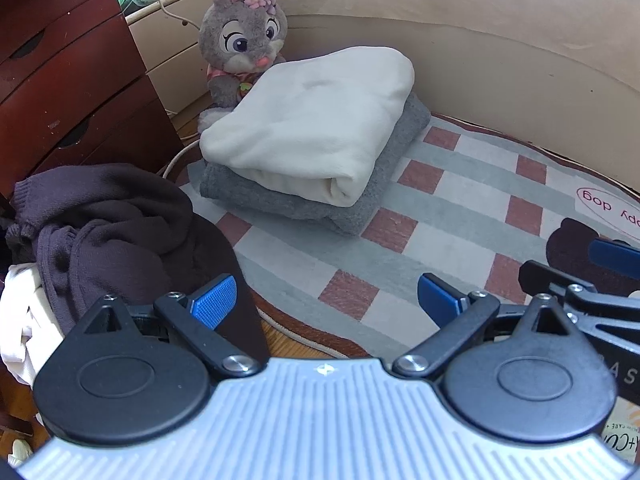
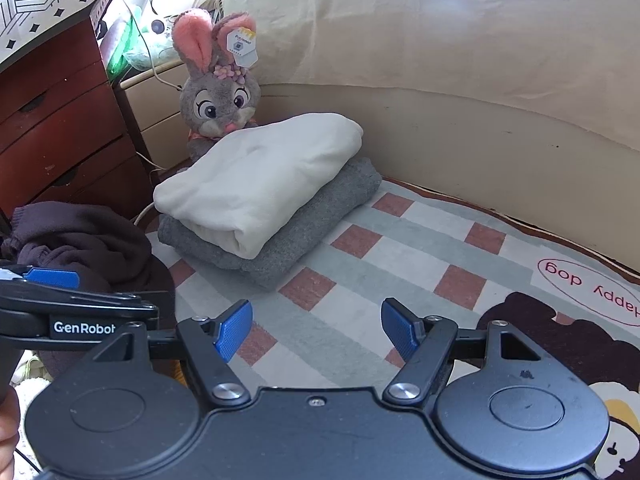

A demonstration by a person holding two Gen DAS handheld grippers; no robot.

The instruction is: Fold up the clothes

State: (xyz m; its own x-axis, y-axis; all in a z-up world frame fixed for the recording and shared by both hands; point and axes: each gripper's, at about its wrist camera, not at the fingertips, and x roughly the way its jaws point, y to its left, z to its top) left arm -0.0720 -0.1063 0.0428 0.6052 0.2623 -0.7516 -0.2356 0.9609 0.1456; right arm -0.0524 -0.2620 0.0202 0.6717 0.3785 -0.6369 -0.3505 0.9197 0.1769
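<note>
Two folded garments, cream fleece (image 1: 308, 120) atop grey knit (image 1: 360, 200), lie on the checked rug (image 1: 440, 216); left gripper (image 1: 326, 300) and right gripper (image 2: 316, 330) both gape, grasping nothing.

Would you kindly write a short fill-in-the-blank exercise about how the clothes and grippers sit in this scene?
1. The folded white garment lies on top of the folded ____ garment.
2. Behind that stack sits a plush ____.
3. The dark purple sweater lies in an unfolded ____ at the checked rug's edge.
4. The left gripper and right gripper are both ____.

Answers: grey; rabbit; heap; open
</note>
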